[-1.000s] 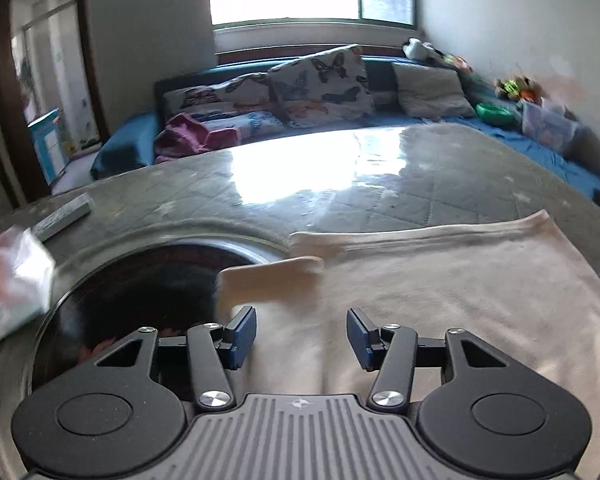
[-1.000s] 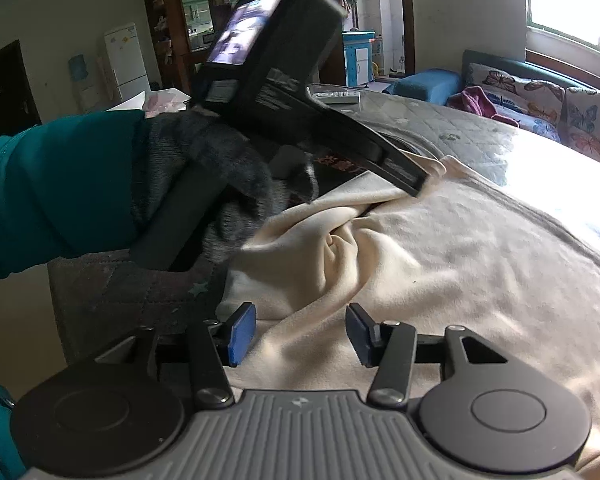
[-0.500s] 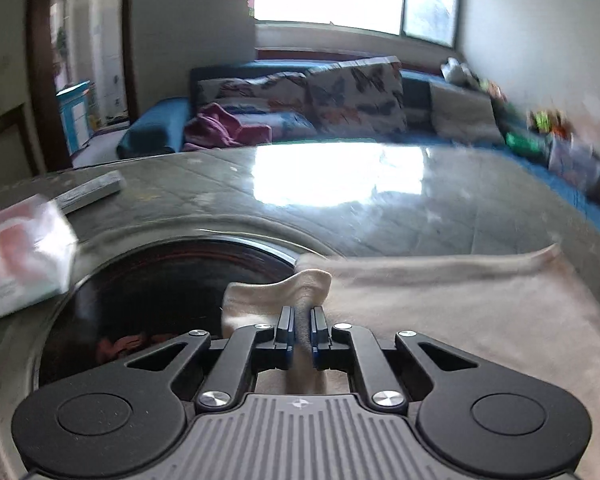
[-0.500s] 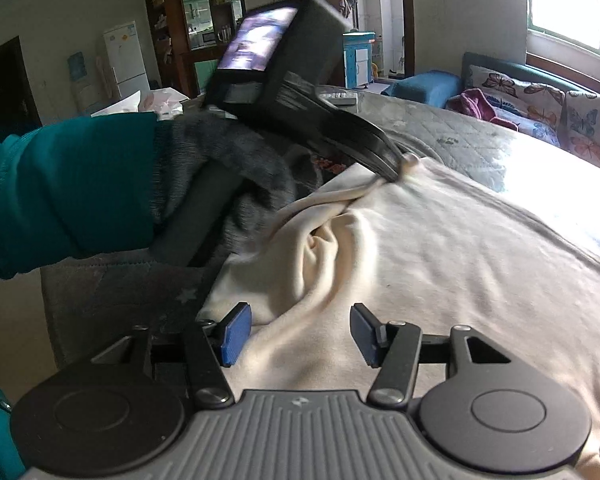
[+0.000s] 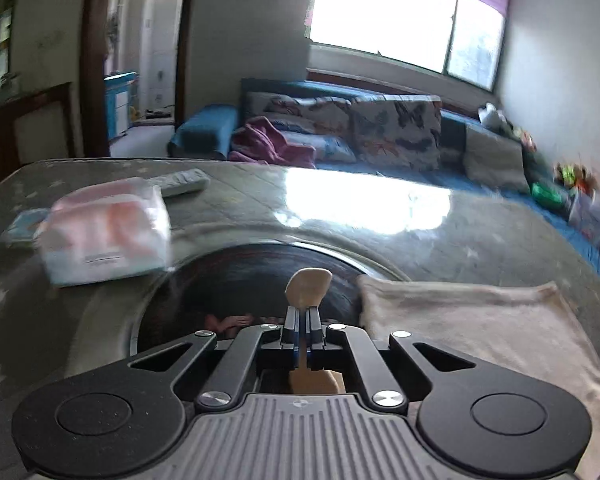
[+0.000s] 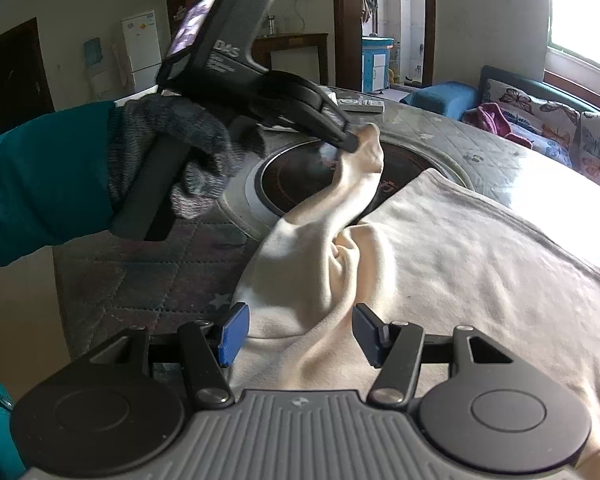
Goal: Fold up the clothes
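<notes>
Left tongs (image 5: 302,330) clamped on a corner of the cream garment (image 6: 452,272), lifting it clear above the dark round inset (image 5: 240,284) in the bench (image 5: 480,240). Rest of garment lies spread on bench, bunched in a ridge rising toward the raised corner. Right tongs (image 6: 300,334) spread wide, low over garment's near edge, gripping nothing. Gloved left hand (image 6: 180,152) holds the left unit. Tissue pack (image 5: 104,236) and remote (image 5: 180,182) sit beyond the inset.
</notes>
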### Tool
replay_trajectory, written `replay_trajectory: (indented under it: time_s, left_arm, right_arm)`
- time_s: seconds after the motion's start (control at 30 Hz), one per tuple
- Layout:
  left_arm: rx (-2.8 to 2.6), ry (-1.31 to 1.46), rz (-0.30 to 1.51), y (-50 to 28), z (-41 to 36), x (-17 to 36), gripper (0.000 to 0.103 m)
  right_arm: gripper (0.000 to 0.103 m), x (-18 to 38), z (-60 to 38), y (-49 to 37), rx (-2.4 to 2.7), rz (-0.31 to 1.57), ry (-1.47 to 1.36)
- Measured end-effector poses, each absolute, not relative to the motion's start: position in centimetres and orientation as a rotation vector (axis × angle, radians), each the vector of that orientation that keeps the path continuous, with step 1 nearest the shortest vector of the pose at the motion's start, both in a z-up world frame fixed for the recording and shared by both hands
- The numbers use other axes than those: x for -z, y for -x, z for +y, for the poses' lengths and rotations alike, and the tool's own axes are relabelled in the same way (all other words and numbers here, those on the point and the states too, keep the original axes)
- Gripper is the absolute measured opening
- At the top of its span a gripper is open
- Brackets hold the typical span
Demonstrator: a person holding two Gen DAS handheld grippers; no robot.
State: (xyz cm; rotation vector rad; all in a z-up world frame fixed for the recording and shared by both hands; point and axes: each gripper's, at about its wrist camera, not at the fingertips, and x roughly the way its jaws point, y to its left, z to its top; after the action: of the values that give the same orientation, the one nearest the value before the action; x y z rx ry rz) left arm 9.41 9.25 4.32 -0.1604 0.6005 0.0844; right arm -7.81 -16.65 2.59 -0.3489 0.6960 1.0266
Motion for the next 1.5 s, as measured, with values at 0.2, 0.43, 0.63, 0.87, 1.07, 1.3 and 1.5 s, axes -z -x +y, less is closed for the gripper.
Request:
replay_trajectory:
  time_s: [0.2, 0.43, 0.63, 0.87, 1.07, 1.3, 1.5]
  left_arm:
    - [-0.158, 0.220, 0.562, -4.9, 11.8, -5.0, 0.002]
    - [-0.243, 0.289, 0.516, 0.3, 14.8, -5.8, 0.002]
    - [-0.316, 0.348, 0.476, 4.8, 17.4, -6.4, 0.002]
    - [-0.361, 0.301, 0.457, 6.1, 18.9, -6.4, 0.002]
    - [-0.481, 0.298, 0.596, 6.0, 20.7, -3.7, 0.003]
    - [-0.387, 0.285, 0.604, 4.4, 18.9, -3.7, 0.039]
    - [-0.436, 0.255, 0.657, 2.2, 18.5, -2.0, 0.038]
  right_arm:
    - [0.058, -3.1, -15.7, 8.7, -1.060, 0.668, 0.386]
    - [0.051, -2.4, -14.0, 9.6, -1.117, 0.660, 0.445]
    - [0.024, -1.0, -12.5, 10.3, -1.147, 0.678, 0.504]
    - [0.010, -1.0, -12.1, 11.0, -1.278, 0.755, 0.464]
    - [0.033, -2.7, -13.3, 10.7, -1.293, 0.744, 0.388]
    - [0.034, -2.2, -13.0, 10.1, -1.222, 0.739, 0.444]
    - [0.033, -1.0, -12.5, 11.2, -1.194, 0.714, 0.518]
